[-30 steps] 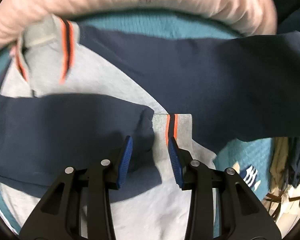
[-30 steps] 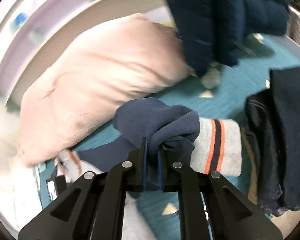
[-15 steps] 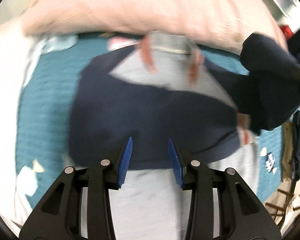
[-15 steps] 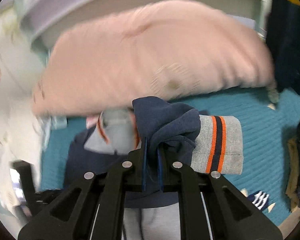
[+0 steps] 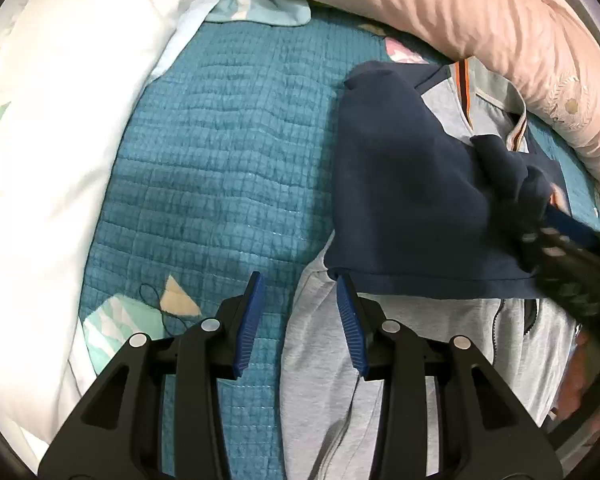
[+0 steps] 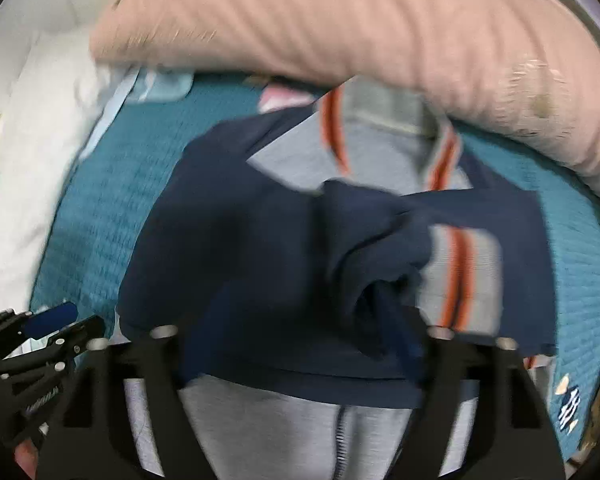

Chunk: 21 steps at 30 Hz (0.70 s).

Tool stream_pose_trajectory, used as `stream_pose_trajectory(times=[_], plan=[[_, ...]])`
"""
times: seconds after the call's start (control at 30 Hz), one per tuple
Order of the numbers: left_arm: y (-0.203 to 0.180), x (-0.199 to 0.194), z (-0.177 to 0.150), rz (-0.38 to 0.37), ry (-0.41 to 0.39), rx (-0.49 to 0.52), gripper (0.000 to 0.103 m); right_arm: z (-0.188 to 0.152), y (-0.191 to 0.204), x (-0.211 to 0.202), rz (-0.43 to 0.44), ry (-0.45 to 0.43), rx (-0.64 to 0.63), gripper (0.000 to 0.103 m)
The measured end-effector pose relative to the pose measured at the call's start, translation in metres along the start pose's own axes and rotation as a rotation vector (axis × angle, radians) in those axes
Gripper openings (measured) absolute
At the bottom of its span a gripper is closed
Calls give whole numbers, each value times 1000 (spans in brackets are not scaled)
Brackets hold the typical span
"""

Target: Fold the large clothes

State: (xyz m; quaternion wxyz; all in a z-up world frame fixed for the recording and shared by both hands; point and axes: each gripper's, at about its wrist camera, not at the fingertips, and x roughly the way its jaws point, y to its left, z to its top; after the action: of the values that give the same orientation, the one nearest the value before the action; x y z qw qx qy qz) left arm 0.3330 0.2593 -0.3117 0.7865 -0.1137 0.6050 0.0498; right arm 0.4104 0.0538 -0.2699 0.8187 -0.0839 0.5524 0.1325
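Note:
A grey and navy zip jacket (image 5: 400,200) with orange-striped cuffs lies on the teal quilt (image 5: 220,140), both navy sleeves folded across its chest. My left gripper (image 5: 298,324) is open and empty, over the jacket's left edge near the grey hem. In the right wrist view the jacket (image 6: 260,240) fills the middle. The navy sleeve end and its striped cuff (image 6: 460,264) lie bunched on the chest. My right gripper (image 6: 292,360) has its jaws spread wide, blurred, above the sleeve; it also shows in the left wrist view (image 5: 572,248).
A long pink pillow (image 5: 460,12) lies along the far side, touching the jacket's collar. A white duvet (image 5: 40,140) is at the left. The left gripper shows at the lower left of the right wrist view (image 6: 40,332).
My right gripper carried the sleeve over the chest and opened, dropping it there. My left gripper swung left to the jacket's edge, staying open.

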Motion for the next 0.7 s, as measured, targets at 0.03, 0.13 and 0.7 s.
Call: stream_pose_trajectory(times=[0.03,0.13,0.7], plan=[[0,-1,-1,-8,-2,1,39,1,-9,-5,-3,-9,23,81],[-1,-3,-1,-37,2,0,39,3,-48,-11,32,43,141,81],[-24,0,3,-52,0,29,43,-13,-132,43,240,199,597,23]])
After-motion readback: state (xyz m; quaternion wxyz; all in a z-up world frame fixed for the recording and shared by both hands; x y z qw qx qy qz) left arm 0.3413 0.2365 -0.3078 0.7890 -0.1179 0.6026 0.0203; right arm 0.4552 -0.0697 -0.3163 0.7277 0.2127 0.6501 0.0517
